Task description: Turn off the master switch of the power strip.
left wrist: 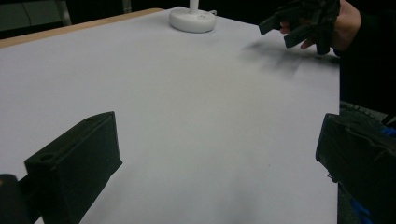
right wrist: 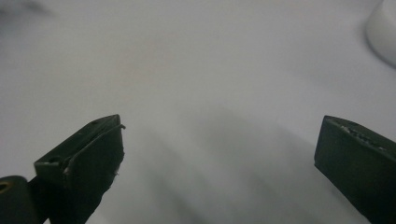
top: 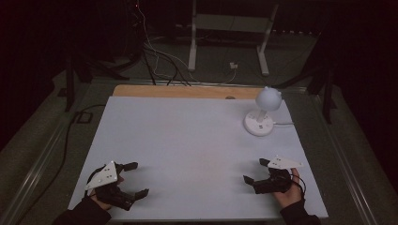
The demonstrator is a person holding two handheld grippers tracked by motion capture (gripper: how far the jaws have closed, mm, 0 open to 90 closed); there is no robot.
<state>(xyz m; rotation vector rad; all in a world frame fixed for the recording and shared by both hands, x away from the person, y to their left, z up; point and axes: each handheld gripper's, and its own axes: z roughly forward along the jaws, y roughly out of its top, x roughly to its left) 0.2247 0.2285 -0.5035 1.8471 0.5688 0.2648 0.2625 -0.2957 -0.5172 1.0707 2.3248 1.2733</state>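
Note:
A white desk lamp [top: 263,112] with a round head and a round base stands at the back right of the white table [top: 187,140]; its base [left wrist: 192,19] shows at the top of the left gripper view, and its edge [right wrist: 384,32] at the top right of the right gripper view. My left gripper [top: 136,179] rests open near the front left corner, nothing between its jaws [left wrist: 215,149]. My right gripper [top: 256,170] is open near the front right, jaws wide apart over bare table [right wrist: 219,149]. The right gripper [left wrist: 299,23] and its hand appear far off in the left gripper view.
A thin white cable [top: 284,123] runs from the lamp base to the right. A wooden strip [top: 183,91] lines the table's far edge. Beyond it, on the dark floor, stand a white metal frame [top: 230,33] and loose cables [top: 159,56].

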